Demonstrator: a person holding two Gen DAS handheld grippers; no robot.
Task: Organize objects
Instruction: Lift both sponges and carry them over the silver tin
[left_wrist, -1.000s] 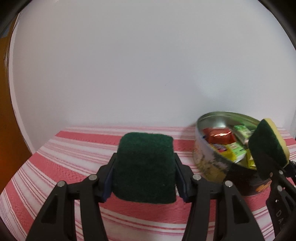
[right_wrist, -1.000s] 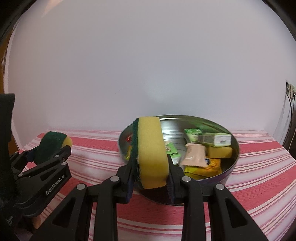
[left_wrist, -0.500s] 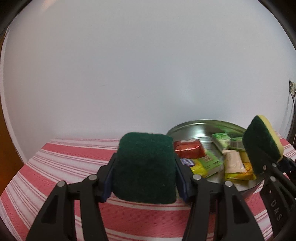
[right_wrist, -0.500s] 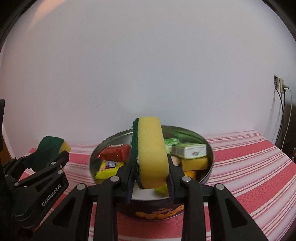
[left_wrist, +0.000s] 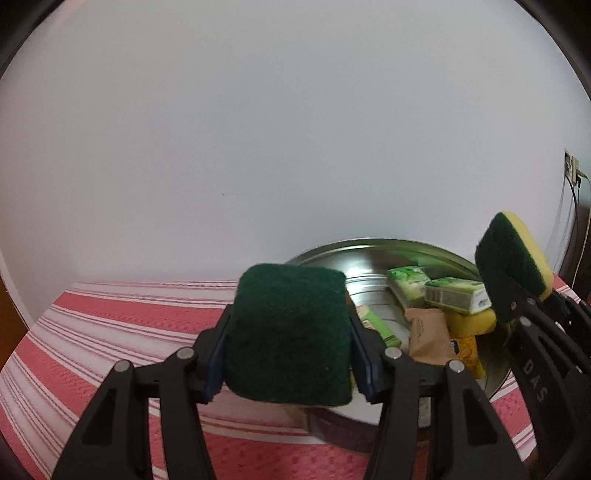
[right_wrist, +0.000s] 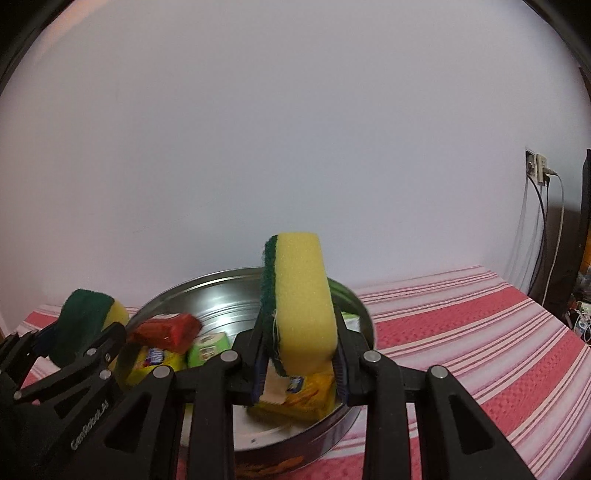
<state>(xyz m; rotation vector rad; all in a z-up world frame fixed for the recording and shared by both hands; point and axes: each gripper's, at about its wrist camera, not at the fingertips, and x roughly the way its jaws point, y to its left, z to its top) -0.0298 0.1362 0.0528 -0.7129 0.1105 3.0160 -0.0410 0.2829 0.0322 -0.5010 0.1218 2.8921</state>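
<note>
My left gripper (left_wrist: 290, 360) is shut on a sponge (left_wrist: 290, 332), its dark green scrub face toward the camera. It hangs over the near left rim of a round metal tin (left_wrist: 373, 249). My right gripper (right_wrist: 299, 363) is shut on a second sponge (right_wrist: 301, 302), yellow foam with a green edge, held upright over the tin (right_wrist: 221, 288). The tin holds several small packets: green boxes (left_wrist: 456, 293), a brown sachet (left_wrist: 430, 338), a red packet (right_wrist: 166, 332), yellow packs (right_wrist: 295, 400). Each gripper shows in the other's view: the right one (left_wrist: 517, 280), the left one (right_wrist: 88, 325).
The tin stands on a red and white striped cloth (right_wrist: 461, 332) that covers the table (left_wrist: 110, 317). A plain white wall (left_wrist: 258, 147) rises right behind. A wall socket with cables (right_wrist: 537, 171) is at the far right, beside a dark upright edge.
Both grippers have moved in over the tin, still holding their sponges. The tin has shifted toward the centre of both views and sits closer under the fingers.
</note>
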